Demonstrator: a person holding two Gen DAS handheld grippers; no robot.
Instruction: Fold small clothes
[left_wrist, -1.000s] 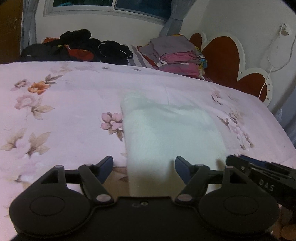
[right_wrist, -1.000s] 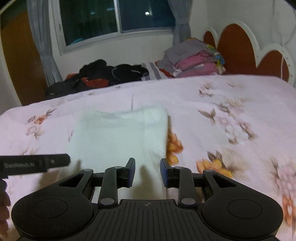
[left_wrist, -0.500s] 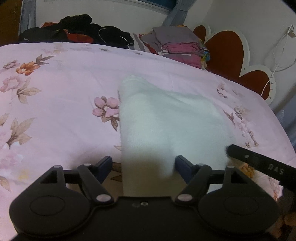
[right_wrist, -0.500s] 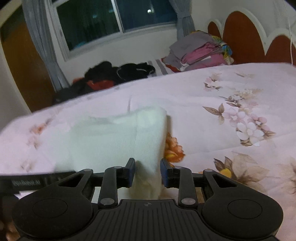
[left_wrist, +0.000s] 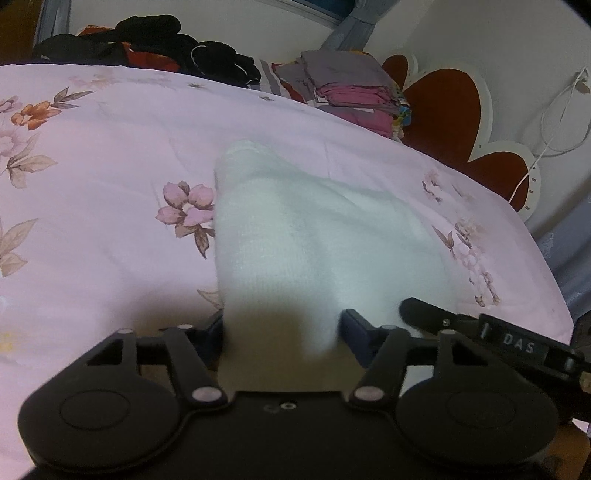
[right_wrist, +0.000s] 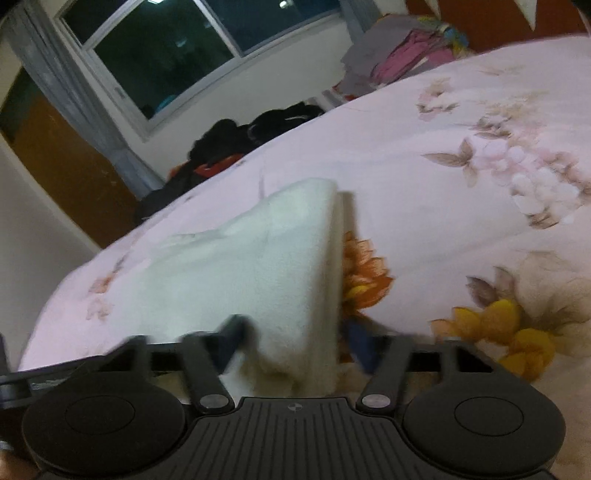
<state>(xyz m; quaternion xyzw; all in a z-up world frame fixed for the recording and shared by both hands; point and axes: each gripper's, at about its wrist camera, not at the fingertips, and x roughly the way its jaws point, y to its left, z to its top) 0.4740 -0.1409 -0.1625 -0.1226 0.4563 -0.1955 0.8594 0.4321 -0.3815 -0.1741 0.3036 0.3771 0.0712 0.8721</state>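
- The white cloth (left_wrist: 314, 236) is a small, soft, fleecy piece, pale with a faint greenish cast, lying on the bed (left_wrist: 110, 155) over a pink sheet printed with flowers.
- Its far end lies flat with a rounded, folded-looking corner; its near edge is lifted off the sheet and runs up into both claws, so the cloth slopes like a ramp toward the cameras.
- In the right wrist view the cloth's right side shows as a thick doubled edge (right_wrist: 328, 258), with an orange printed flower just beside it.
- The left claw (left_wrist: 282, 328) has the near edge of the cloth between its blue-padded fingers, which are closing on it; the fabric fills the gap and touches both pads, so it is grasping the cloth.
- The right claw (right_wrist: 295, 339) also has a bunch of the cloth between its fingers; they are opening and blurred, and the left pad seems apart from the fabric, so it looks released.
- The right claw's finger shows as a black bar at the cloth's right corner in the left wrist view.
- No container is visible; at the far edge of the bed lie a pile of dark clothes (left_wrist: 155, 48) and a stack of folded clothes (left_wrist: 351, 92), grey and pink.
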